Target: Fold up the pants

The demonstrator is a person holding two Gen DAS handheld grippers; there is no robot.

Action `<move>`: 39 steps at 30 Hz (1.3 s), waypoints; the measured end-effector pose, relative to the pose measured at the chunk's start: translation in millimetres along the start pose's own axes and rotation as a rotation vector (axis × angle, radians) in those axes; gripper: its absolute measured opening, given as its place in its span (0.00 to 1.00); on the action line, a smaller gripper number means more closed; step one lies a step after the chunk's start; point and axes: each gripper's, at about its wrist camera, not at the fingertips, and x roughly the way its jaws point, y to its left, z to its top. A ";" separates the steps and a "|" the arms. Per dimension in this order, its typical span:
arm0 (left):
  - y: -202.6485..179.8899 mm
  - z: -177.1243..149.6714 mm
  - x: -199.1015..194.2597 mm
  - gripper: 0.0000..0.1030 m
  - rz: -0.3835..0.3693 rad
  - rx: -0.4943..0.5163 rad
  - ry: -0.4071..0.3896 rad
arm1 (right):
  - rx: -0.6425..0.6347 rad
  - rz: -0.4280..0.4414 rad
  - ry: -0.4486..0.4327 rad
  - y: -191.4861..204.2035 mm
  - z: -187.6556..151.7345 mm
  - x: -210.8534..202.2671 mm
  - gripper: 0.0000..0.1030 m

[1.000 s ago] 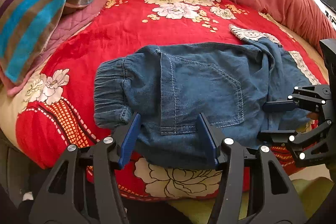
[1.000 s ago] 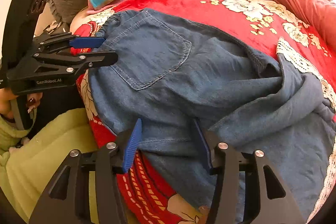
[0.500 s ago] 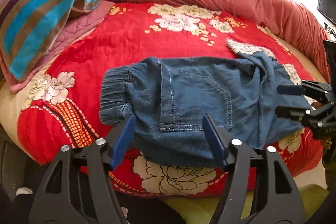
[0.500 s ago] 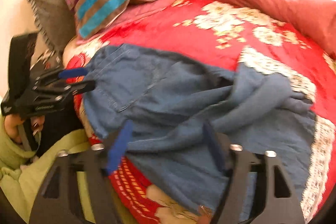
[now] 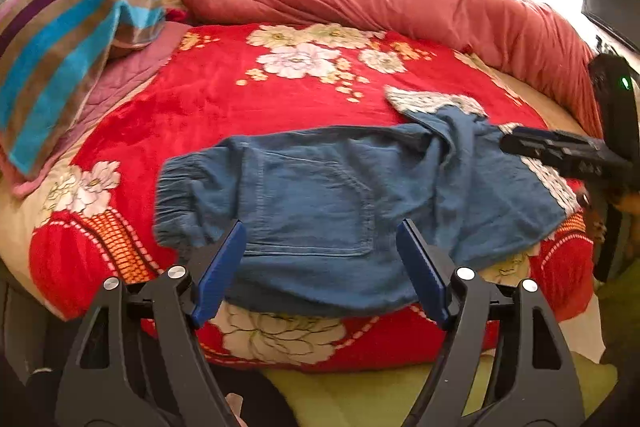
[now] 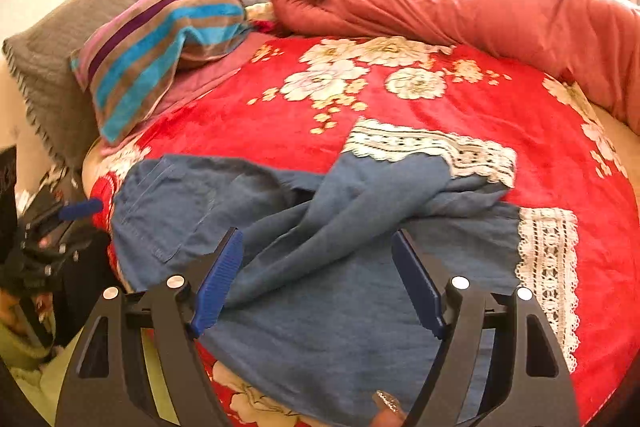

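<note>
Blue denim pants (image 5: 332,203) with white lace hems lie crumpled on the red floral blanket (image 5: 248,99) near the bed's front edge, waistband to the left. They also show in the right wrist view (image 6: 320,267), legs bunched, lace hems (image 6: 548,267) at the right. My left gripper (image 5: 320,259) is open and empty, just in front of the pants' back pocket. My right gripper (image 6: 316,271) is open and empty, over the near pant leg. It shows in the left wrist view (image 5: 560,151) at the right. The left gripper shows in the right wrist view (image 6: 60,227) at the left.
A striped pillow (image 5: 60,59) and grey cushion (image 6: 80,39) lie at the back left. A rolled pink-red duvet (image 5: 400,3) runs along the back and right. A green cloth (image 5: 360,395) lies below the bed's front edge.
Both grippers have pulled back from the pants and risen. The views now show more of the bed. The pants lie as before.
</note>
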 end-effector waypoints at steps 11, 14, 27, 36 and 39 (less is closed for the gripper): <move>-42.7 1.2 25.7 0.68 -0.144 0.052 0.092 | -0.001 -0.048 0.025 -6.9 30.0 26.4 0.73; -52.1 2.0 34.0 0.68 -0.176 0.049 0.118 | -0.016 -0.043 0.024 -5.3 43.5 35.1 0.73; -101.7 23.9 96.0 0.61 -0.332 0.100 0.260 | -0.072 -0.120 0.128 -6.1 91.2 110.1 0.73; -97.2 16.7 111.6 0.49 -0.323 0.102 0.247 | -0.080 -0.193 0.217 -12.2 101.8 170.1 0.73; -94.5 15.6 108.6 0.49 -0.330 0.100 0.240 | -0.056 -0.228 0.234 -18.5 103.8 187.1 0.66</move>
